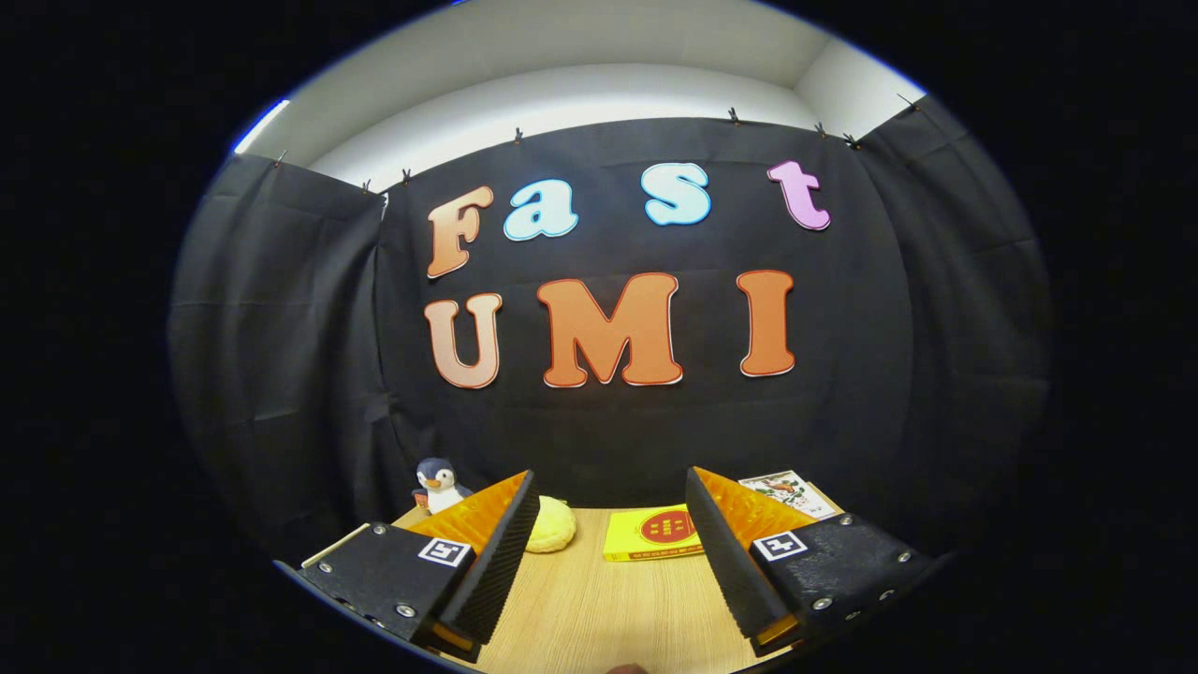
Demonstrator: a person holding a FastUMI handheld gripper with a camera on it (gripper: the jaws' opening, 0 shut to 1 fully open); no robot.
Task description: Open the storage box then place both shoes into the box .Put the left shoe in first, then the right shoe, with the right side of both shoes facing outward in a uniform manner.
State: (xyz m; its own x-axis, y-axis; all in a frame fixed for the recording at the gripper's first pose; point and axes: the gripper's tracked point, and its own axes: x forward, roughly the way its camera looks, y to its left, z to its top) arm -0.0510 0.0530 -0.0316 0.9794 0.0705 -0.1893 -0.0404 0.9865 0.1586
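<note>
Fingers (pixel 613 552) spread wide over the pale wooden desk (pixel 599 608), gripping nothing; flat yellow box (pixel 653 534) just ahead at twelve o'clock.

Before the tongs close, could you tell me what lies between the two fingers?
In the gripper view, the open tongs hold nothing: bare wooden table between the fingers, with a yellow box beyond.

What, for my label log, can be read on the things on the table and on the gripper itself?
Yellow book: red round emblem, print too small to read.
Picture card beside the book: print too blurred to read.
Square markers on the gripper: black-and-white patterns, no words.
The gripper is open over the table, with nothing between its fingers.
</note>
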